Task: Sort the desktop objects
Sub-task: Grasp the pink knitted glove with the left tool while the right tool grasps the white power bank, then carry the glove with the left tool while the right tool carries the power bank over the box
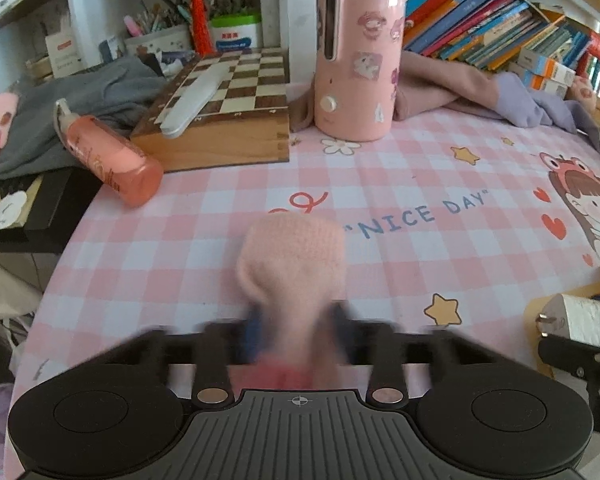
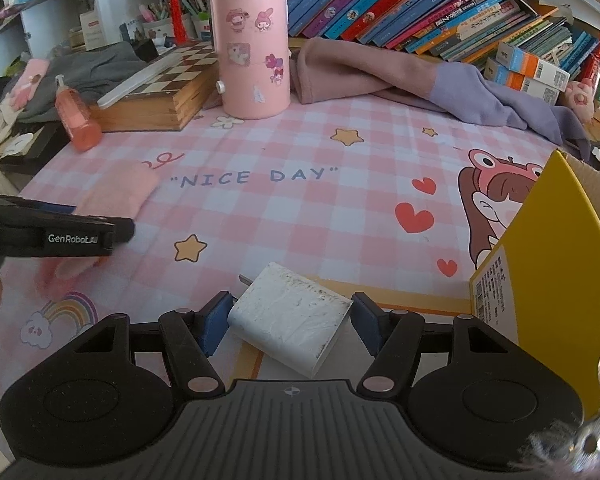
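Item one: your left gripper (image 1: 294,322) is clenched on a pink knitted glove (image 1: 292,264), the blue pads pinching its near end while the rest lies on the pink checked tablecloth (image 1: 380,176), just near of the printed "NICE DAY" lettering; the jaws are blurred in the left wrist view. Item two: your right gripper (image 2: 290,322) is grasping a white plug adapter (image 2: 288,316), one blue pad against each side of the block, its metal prongs pointing to the far left. In the right wrist view the adapter sits low over the cloth's orange printed border, whether touching it you cannot tell. Item three: a yellow cardboard box (image 2: 548,280), open-topped, stands just right of the right gripper. Item four: a pink cylindrical container (image 2: 254,48) with cartoon stickers stands upright at the far centre of the table. Item five: a wooden chess box (image 2: 160,88) lies left of that container, touching or nearly so, with a long white case lying across its checkered top. Item six: a pink pump bottle (image 2: 76,114) lies tilted, leaning at the chess box's left near corner. Item seven: a pink and lilac garment (image 2: 420,80) lies crumpled to the right of the container, in front of a leaning row of books (image 2: 440,4). Item eight: grey cloth (image 1: 80,120) is heaped at the far left, behind the bottle.
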Available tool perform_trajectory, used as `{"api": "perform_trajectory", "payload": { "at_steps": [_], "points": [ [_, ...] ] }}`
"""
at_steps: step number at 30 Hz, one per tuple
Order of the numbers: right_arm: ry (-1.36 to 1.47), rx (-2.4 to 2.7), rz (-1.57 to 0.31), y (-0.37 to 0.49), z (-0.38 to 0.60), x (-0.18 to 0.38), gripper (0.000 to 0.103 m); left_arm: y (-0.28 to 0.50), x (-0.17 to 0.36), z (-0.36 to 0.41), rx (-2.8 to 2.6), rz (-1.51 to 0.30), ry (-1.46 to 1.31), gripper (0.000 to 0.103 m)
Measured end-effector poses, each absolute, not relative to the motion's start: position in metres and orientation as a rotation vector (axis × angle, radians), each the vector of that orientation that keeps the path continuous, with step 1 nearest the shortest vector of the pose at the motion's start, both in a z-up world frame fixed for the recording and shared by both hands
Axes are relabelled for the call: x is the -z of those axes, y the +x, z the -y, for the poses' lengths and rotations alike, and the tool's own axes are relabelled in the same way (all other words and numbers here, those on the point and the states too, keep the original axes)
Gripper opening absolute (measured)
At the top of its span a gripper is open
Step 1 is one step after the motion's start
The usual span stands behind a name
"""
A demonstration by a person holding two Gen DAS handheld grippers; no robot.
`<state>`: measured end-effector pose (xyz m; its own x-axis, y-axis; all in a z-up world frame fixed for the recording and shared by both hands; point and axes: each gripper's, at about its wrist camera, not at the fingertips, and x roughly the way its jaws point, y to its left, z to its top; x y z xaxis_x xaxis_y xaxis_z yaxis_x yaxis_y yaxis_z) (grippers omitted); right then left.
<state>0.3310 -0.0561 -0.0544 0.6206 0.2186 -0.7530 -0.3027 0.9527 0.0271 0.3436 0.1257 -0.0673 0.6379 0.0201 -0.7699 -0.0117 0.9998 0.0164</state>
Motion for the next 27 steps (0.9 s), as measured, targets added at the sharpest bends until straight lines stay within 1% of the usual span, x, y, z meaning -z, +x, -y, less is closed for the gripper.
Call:
{"api": "perform_trajectory", "payload": {
  "at_steps": [2,4,16,27],
  "points": [
    [-0.103,-0.303,-0.846,0.330,0.056,0.053,0.062,0.342,0.066,-0.128,-0.009,-0.886,-0.011,0.014],
    [-0.102,-0.308,-0.840,0.330,0.055,0.051,0.062,0.337,0.059,-0.132,-0.012,-0.870,-0.059,0.013],
    [-0.108,-0.350,-0.782,0.316,0.052,0.028,0.062,0.283,0.009,-0.142,0.003,-0.739,-0.175,0.013],
    [-0.080,-0.357,-0.702,0.280,0.057,-0.012,0.062,0.236,-0.029,-0.145,0.051,-0.638,-0.217,0.013]
  ]
}}
